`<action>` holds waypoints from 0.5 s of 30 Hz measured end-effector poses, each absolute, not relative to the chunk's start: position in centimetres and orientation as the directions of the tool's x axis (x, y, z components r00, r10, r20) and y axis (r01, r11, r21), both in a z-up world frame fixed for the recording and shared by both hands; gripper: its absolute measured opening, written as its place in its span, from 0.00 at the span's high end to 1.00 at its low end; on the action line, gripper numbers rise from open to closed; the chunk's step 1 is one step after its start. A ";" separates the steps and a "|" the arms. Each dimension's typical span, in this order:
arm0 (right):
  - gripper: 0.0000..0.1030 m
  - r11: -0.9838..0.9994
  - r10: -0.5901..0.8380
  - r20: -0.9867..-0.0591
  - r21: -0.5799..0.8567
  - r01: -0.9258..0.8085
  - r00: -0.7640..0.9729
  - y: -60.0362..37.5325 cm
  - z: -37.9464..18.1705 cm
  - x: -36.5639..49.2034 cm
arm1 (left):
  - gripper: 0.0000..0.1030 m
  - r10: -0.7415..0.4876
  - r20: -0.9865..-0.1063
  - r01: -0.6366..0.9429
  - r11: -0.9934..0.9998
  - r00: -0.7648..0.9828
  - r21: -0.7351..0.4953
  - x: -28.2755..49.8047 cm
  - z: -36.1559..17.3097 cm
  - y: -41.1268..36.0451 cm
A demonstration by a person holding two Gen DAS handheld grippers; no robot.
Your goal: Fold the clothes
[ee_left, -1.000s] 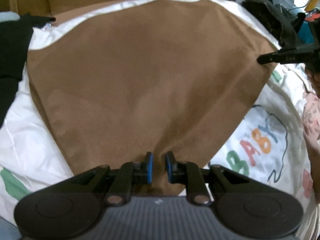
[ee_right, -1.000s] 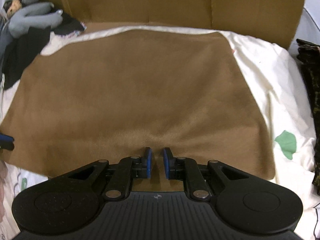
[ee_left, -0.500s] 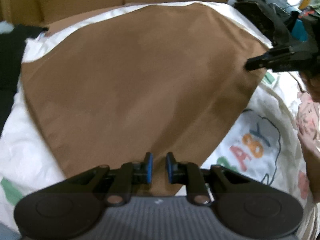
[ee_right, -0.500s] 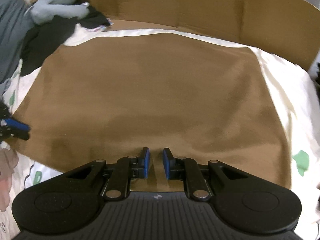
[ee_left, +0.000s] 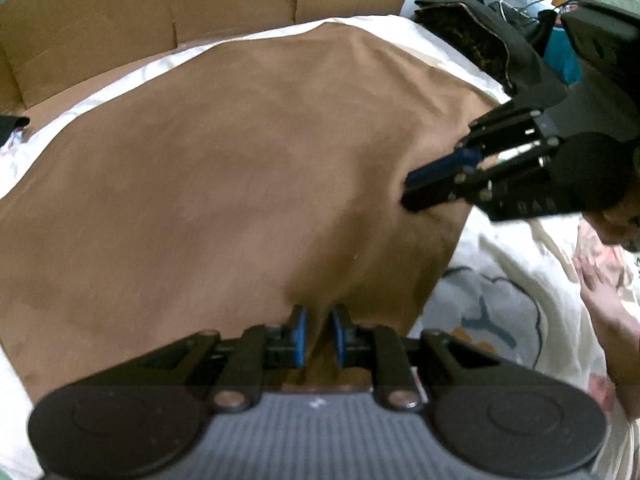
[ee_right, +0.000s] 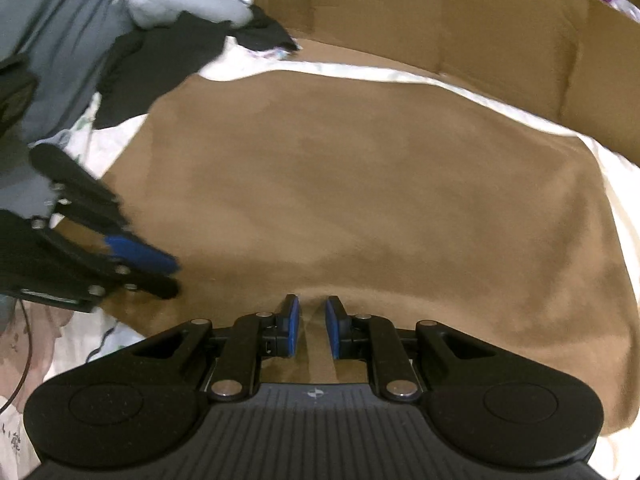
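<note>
The near edge of the brown garment [ee_right: 360, 200] is pinched by the fingers of both the left gripper [ee_left: 318, 334] and the right gripper [ee_right: 308, 330], apparently so that it can be lifted off the bed [ee_left: 516, 248] for a fold.

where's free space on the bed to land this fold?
Free: white sheet strip between brown suede-like cloth and cardboard wall. Crowded: grey and black clothes pile far left; dark patterned garment far right.

Open brown cloth [ee_right: 360, 200] ahead; cardboard wall [ee_right: 480, 32] behind, dark clothes pile [ee_right: 168, 60] left
</note>
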State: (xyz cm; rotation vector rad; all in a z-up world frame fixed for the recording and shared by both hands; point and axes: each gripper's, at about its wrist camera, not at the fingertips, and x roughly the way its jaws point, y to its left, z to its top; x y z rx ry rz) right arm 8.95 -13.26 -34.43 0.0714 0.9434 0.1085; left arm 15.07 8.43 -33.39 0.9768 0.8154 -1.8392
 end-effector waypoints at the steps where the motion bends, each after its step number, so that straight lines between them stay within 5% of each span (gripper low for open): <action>1: 0.79 0.992 0.126 -0.802 0.101 -0.075 0.585 -13.0 -34.3 9.1 | 0.85 -0.391 -0.866 0.902 -0.408 -0.310 -0.139 14.8 -33.4 8.2; 15: 0.79 0.991 0.120 -0.829 0.071 -0.110 0.547 -11.8 -36.3 9.5 | 0.89 -0.415 -0.854 0.886 -0.450 -0.315 -0.108 12.6 -33.2 6.6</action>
